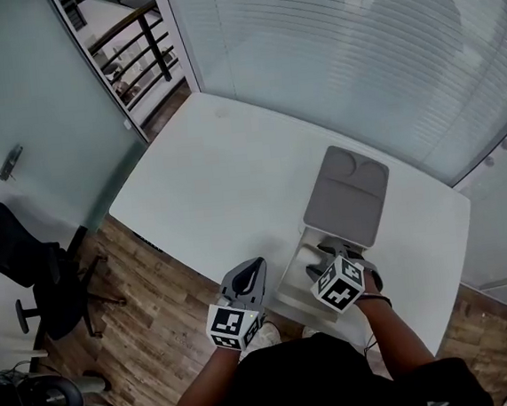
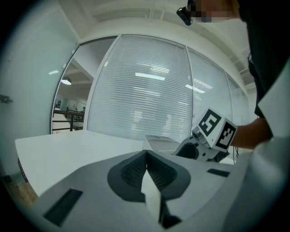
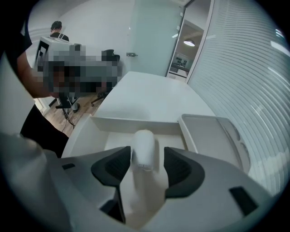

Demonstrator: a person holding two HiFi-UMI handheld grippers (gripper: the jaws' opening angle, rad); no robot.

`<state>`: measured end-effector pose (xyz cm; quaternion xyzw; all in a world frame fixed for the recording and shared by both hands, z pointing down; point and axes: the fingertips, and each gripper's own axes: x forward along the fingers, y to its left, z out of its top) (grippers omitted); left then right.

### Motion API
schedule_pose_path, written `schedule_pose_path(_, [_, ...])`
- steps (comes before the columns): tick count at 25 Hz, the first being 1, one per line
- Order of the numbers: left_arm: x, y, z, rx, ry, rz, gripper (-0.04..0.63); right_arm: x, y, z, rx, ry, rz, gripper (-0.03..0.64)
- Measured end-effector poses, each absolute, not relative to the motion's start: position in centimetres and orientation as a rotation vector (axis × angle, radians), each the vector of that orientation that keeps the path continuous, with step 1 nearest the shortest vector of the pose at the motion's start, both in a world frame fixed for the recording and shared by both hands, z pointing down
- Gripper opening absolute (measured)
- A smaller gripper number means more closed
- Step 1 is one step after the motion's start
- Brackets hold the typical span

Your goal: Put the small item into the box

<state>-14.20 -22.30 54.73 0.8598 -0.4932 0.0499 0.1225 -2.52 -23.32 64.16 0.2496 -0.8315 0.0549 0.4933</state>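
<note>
The open white box (image 1: 298, 272) stands near the table's front edge, its grey lid (image 1: 346, 196) folded back on the far side. My right gripper (image 1: 330, 253) points steeply down into the box. In the right gripper view a small white cylinder (image 3: 144, 147) lies between the pads of the right gripper (image 3: 147, 159), over the box floor (image 3: 115, 140). The jaws stand wider than the cylinder, with a clear gap on its right side. The lid (image 3: 209, 138) lies to the right. My left gripper (image 1: 253, 269) hovers left of the box, jaws pressed together on nothing (image 2: 146, 156).
The white table (image 1: 215, 174) runs back to a glass wall with blinds (image 1: 354, 45). A black office chair (image 1: 27, 264) stands on the wooden floor to the left. A glass door and a railing (image 1: 136, 48) are at the far left.
</note>
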Motion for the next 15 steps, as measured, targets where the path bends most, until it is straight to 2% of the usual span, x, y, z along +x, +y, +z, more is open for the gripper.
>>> schedule_pose_path(4, [-13.8, -22.2, 54.7, 2.519, -1.438, 0.156, 0.011, -2.5, -23.1, 62.5, 0.640, -2.093, 0.151, 0.234])
schedule_pose_path(7, [-13.3, -22.3, 54.4, 2.533, -1.426, 0.160, 0.011, -2.5, -23.2, 60.8, 0.699, -2.129, 0.110, 0.178])
schedule_pose_path(15, [-12.4, -22.0, 53.3, 2.554, -1.434, 0.165, 0.011, -1.0, -23.5, 56.5, 0.900, -2.265, 0.065, 0.108])
